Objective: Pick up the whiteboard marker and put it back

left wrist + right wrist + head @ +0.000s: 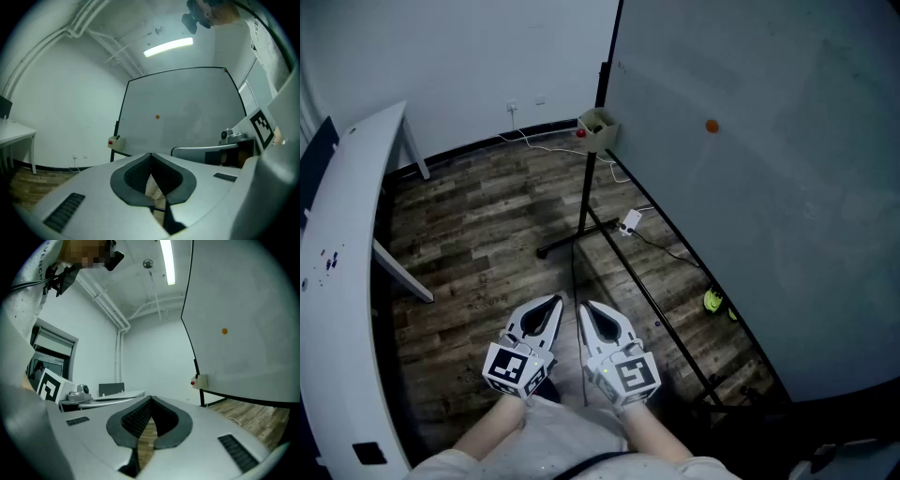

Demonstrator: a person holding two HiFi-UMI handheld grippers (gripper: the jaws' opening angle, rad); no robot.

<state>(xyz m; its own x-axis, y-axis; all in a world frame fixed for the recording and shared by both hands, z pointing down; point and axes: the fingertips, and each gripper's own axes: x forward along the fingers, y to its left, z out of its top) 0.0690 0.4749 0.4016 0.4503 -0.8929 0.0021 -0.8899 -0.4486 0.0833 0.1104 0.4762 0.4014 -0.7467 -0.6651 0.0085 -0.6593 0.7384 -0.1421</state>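
Observation:
No whiteboard marker shows clearly in any view. A small beige box (598, 127) with a red spot hangs on the left edge of the whiteboard (769, 169); its contents are too small to tell. The same box (113, 141) appears in the left gripper view, and the box (200, 381) in the right gripper view. My left gripper (557, 300) and right gripper (583, 307) are held side by side close to my body, over the wood floor, well short of the board. Both are shut with their tips touching and nothing between them, as the left gripper (150, 154) and right gripper (150, 398) show.
The whiteboard's black stand (581, 234) and lower rail (656, 300) cross the floor ahead. An orange magnet (712, 126) sits on the board. A yellow-green object (713, 301) and a white plug with cable (630, 223) lie beneath it. A white table (342, 281) runs along the left.

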